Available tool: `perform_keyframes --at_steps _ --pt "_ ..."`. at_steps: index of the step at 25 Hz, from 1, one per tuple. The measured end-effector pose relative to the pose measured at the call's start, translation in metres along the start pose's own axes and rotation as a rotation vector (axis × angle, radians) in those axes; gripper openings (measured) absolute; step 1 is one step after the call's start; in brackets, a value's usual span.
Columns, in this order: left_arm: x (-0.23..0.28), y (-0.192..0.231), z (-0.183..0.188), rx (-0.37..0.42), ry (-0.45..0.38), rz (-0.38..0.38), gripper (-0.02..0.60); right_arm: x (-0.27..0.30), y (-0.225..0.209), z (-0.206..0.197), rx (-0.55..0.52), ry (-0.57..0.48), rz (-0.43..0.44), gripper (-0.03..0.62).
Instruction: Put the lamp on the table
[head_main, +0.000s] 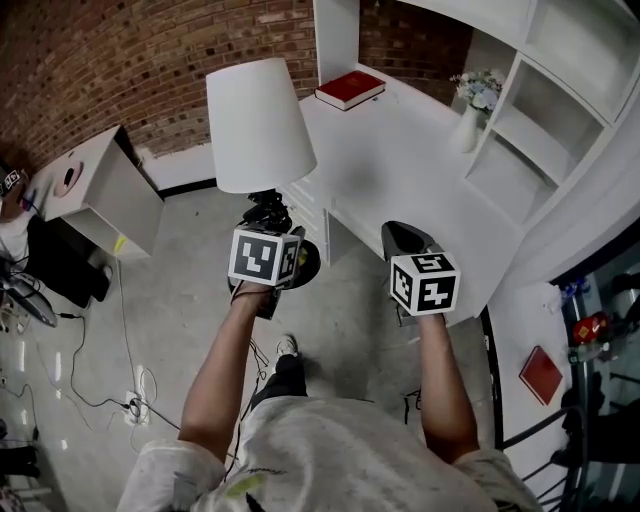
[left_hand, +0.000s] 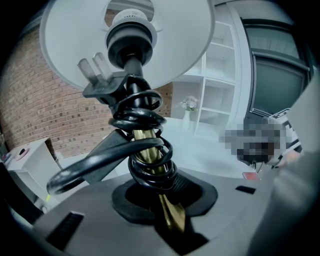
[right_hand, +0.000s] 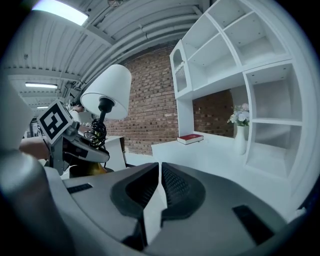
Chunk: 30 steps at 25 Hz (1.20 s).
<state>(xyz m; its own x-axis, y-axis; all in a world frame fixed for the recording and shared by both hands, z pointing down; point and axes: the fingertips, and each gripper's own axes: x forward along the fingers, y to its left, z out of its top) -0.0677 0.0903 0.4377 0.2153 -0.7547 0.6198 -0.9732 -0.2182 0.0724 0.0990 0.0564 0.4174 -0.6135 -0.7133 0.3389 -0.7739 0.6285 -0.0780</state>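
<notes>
the left gripper (head_main: 268, 222) clamps the brass stem of the white-shaded lamp (head_main: 256, 125), beside the long white table (head_main: 400, 180). the right gripper (head_main: 405, 238), jaws closed and empty, hovers at that table's edge. a red book (head_main: 350, 88) and white flower vase (head_main: 467, 128) stand on its far end.

One lamp (head_main: 260, 125). Two books: first book (head_main: 350, 88), second book (head_main: 541, 375). One vase (head_main: 468, 125). One bench (head_main: 400, 180). One cabinet (head_main: 100, 190). One shelf unit (head_main: 560, 90). Two grippers: left gripper (head_main: 268, 214), right gripper (head_main: 404, 236).

No text or numbers I can read, only black square patterns on my left gripper's white cube (head_main: 265, 257), right gripper's white cube (head_main: 424, 282)
</notes>
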Motion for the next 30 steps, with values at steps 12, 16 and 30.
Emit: perform_keyframes --at_steps 12,16,30 --pt "0.063 0.105 0.059 0.051 0.049 -0.084 0.101 0.104 -0.003 0.048 0.044 0.019 -0.126 0.005" --pt "0.079 0.136 0.071 0.091 0.059 -0.106 0.101 0.133 0.002 0.06 0.058 0.021 -0.163 0.005" --pt "0.107 0.191 0.097 0.124 0.068 -0.18 0.101 0.186 0.017 0.089 0.056 0.035 -0.239 0.005"
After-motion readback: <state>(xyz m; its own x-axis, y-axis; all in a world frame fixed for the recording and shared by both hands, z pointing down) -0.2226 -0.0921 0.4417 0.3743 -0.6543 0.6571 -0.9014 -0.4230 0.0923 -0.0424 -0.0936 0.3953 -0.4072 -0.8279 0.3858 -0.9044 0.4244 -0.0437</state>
